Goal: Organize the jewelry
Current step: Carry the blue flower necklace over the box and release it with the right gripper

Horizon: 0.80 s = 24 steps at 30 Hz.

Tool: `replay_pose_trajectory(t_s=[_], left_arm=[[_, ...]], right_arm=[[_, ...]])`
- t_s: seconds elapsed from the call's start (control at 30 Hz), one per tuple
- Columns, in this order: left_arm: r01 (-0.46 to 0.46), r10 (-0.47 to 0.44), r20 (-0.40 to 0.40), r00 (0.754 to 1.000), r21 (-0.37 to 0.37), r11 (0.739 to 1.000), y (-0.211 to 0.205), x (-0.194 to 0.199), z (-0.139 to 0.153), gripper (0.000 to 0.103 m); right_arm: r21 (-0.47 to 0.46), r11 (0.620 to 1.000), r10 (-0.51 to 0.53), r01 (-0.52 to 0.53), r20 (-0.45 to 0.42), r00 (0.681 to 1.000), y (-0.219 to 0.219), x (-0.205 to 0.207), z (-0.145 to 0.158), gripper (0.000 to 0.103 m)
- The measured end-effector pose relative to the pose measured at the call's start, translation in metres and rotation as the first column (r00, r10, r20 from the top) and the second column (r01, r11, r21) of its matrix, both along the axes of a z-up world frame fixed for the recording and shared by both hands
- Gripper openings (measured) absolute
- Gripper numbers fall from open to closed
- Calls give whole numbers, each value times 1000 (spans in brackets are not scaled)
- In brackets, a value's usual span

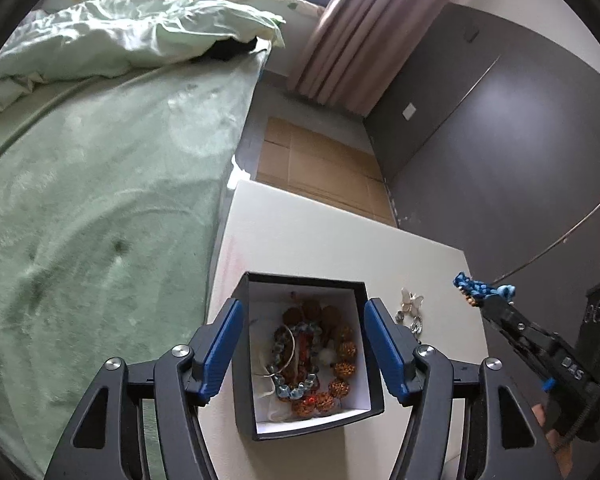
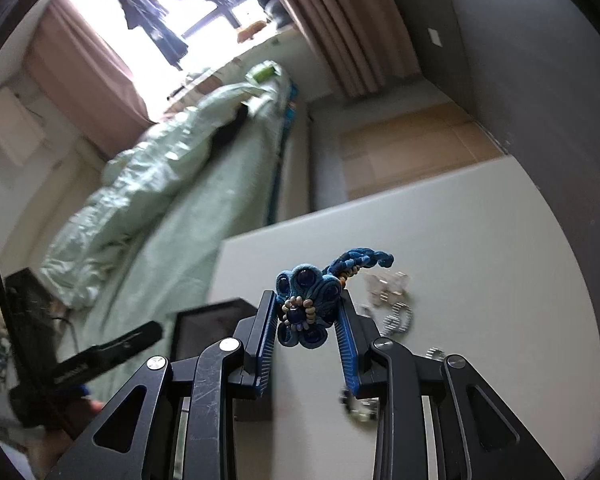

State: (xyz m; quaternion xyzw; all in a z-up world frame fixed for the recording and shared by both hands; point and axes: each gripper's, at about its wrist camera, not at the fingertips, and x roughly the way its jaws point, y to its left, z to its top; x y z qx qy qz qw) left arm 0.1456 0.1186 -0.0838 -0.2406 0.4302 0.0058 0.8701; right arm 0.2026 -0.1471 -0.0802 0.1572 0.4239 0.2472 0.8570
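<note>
Your right hand-held gripper [image 2: 306,316] clamps the blue beaded ornament [image 2: 312,300] above the worktop [image 2: 480,240]; your left hand-held gripper [image 1: 304,340] gapes over the jewelry box [image 1: 300,280].

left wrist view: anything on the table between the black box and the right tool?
Yes: small silver pieces lie on the table between the box and the right tool.

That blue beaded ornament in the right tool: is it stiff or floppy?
Probably part soft: the blue beaded ornament has a corded tail curling free past the right tool. Its padded, beaded body likely resists slipping. It looks light.
</note>
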Motion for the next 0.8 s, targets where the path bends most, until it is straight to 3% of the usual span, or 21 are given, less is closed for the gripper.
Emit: replay_pose_trajectory(t_s=[0.27, 0.63, 0.7, 0.77, 0.8], left_arm=[[-21, 22, -7, 1000, 7, 1000, 6, -1, 0, 64], [-82, 82, 2, 997, -17, 996, 28, -10, 3, 64], [-84, 84, 2, 996, -21, 996, 29, -11, 3, 64], [-83, 83, 0, 997, -22, 996, 29, -10, 3, 64], [-81, 81, -1, 997, -23, 996, 29, -10, 3, 64]], right_arm=[[121, 988, 87, -93, 57, 995, 26, -11, 15, 30], [249, 946, 214, -210, 10, 977, 64, -11, 3, 31], [265, 935, 251, -235, -28, 968, 74, -9, -4, 43], [268, 932, 270, -244, -63, 961, 81, -6, -12, 70], [260, 934, 269, -243, -68, 961, 82, -5, -14, 71]])
